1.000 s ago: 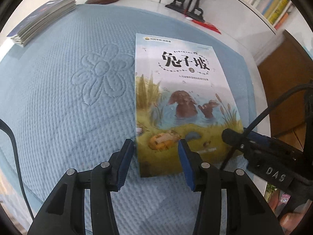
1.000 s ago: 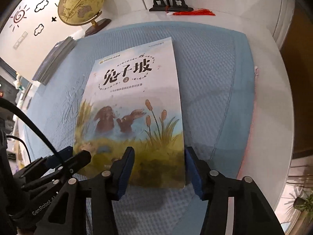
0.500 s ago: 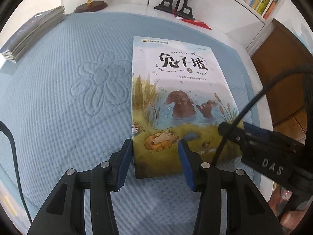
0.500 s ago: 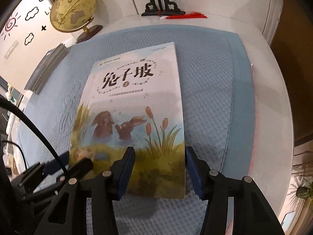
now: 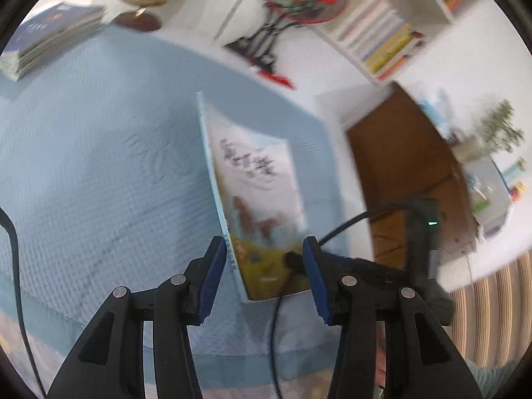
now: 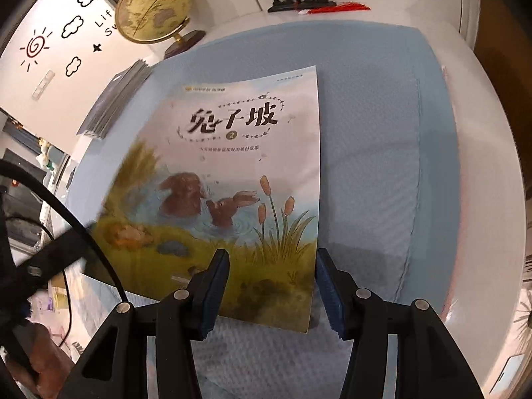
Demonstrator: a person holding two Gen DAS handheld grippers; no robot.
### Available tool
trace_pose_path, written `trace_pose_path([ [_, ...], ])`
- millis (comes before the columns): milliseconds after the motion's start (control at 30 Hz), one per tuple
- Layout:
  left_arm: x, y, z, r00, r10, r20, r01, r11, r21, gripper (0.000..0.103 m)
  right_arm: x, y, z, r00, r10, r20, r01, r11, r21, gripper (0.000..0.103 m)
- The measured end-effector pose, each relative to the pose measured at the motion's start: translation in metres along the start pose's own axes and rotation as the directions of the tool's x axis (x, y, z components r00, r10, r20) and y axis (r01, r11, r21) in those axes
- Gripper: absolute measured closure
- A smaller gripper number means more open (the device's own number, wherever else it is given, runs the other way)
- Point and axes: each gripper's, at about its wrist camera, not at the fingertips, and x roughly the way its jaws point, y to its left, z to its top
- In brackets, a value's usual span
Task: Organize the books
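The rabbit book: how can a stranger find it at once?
A blue quilted mat covers the white table. The rabbit book lies near its middle, cover up, apart from the dark book stack beside the globe. Only it shows two brown rabbits.

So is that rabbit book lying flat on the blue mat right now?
No, tipped up. In the left view the rabbit book stands on edge, spine side raised, above the blue mat; who holds it, cannot tell.

White wall (image 6: 50, 53) at 10 o'clock, sun and cloud decals. White bookshelf (image 5: 382, 33) at 1 o'clock. Brown wooden door (image 5: 399, 166) at 3. Globe (image 6: 153, 8) at 11.
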Motion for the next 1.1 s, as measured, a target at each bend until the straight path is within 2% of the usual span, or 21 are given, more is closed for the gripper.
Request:
trace_pose_path([
  [67,0.011,0.005,-0.002,1.0,-0.015,-0.023,0.014,1.0,-0.013,0.064,0.001,0.002,-0.001,1.0,-0.01,0.014,0.01,1.0,-0.001,0.05],
  [133,0.024,0.014,-0.002,0.999,0.001,-0.036,-0.002,1.0,-0.031,0.079,0.001,0.001,-0.003,1.0,-0.009,0.025,0.008,1.0,0.019,0.05],
  [233,0.037,0.021,-0.002,0.998,0.03,-0.059,-0.032,0.999,-0.02,0.091,0.0,-0.001,-0.005,0.999,-0.003,0.035,0.002,0.999,0.042,0.05],
  [400,0.057,0.025,-0.002,0.996,0.049,-0.075,-0.053,0.998,-0.044,0.092,-0.004,-0.003,-0.005,0.999,-0.005,0.039,0.003,0.999,0.044,0.05],
  [533,0.066,0.03,0.002,0.994,-0.054,-0.093,0.04,0.989,-0.146,0.092,-0.005,-0.007,-0.003,1.0,0.014,0.023,-0.015,0.998,0.068,0.05],
  [667,0.064,0.029,0.009,0.979,-0.179,-0.095,0.151,0.956,-0.25,0.092,-0.008,-0.022,0.003,0.992,0.126,0.004,-0.125,0.977,0.17,0.044],
  [733,0.058,0.03,0.015,0.971,-0.225,-0.082,0.192,0.936,-0.295,0.092,-0.007,-0.04,0.005,0.964,0.267,-0.002,-0.255,0.923,0.286,0.039],
  [800,0.054,0.029,0.022,0.966,-0.249,-0.073,0.214,0.923,-0.32,0.092,-0.006,-0.053,0.004,0.933,0.36,0.005,-0.336,0.866,0.371,0.037],
  [867,0.05,0.025,0.029,0.97,-0.232,-0.07,0.2,0.93,-0.308,0.092,-0.007,-0.062,0.003,0.91,0.415,0.014,-0.382,0.824,0.419,0.037],
  [933,0.049,0.026,0.033,0.965,-0.253,-0.063,0.217,0.914,-0.343,0.092,-0.005,-0.07,0.002,0.882,0.47,0.022,-0.427,0.781,0.455,0.034],
  [1000,0.049,0.027,0.034,0.961,-0.272,-0.048,0.234,0.894,-0.382,0.092,-0.001,-0.074,0.0,0.865,0.501,0.033,-0.454,0.751,0.48,0.028],
  [1100,0.049,0.031,0.033,0.956,-0.29,-0.043,0.245,0.872,-0.423,0.092,0.012,-0.076,0.003,0.831,0.554,0.048,-0.496,0.698,0.516,0.029],
])
